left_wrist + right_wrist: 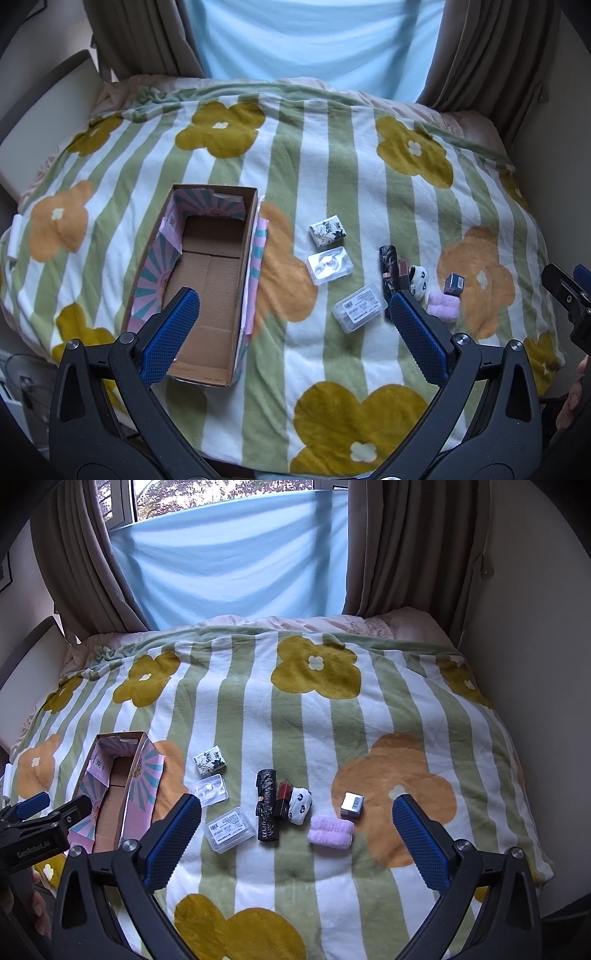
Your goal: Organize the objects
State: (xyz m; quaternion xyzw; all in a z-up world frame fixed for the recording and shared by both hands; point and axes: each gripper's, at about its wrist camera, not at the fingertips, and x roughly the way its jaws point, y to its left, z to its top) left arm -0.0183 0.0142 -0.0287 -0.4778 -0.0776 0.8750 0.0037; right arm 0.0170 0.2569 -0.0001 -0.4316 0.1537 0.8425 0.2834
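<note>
Both grippers, left (pixel 293 299) and right (pixel 297 803), are hovering wide open, holding nothing. The box (pixel 207 273) is lying open under the left one; small items, among them a case (pixel 229 829) and roll (pixel 266 805), are lying beside it on the blanket (pixel 295 709).

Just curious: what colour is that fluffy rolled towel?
Pale lilac-pink; the rolled towel shows best in the right wrist view.

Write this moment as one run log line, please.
left hand-held gripper: open | right hand-held gripper: open | box: empty | items on blanket
</note>
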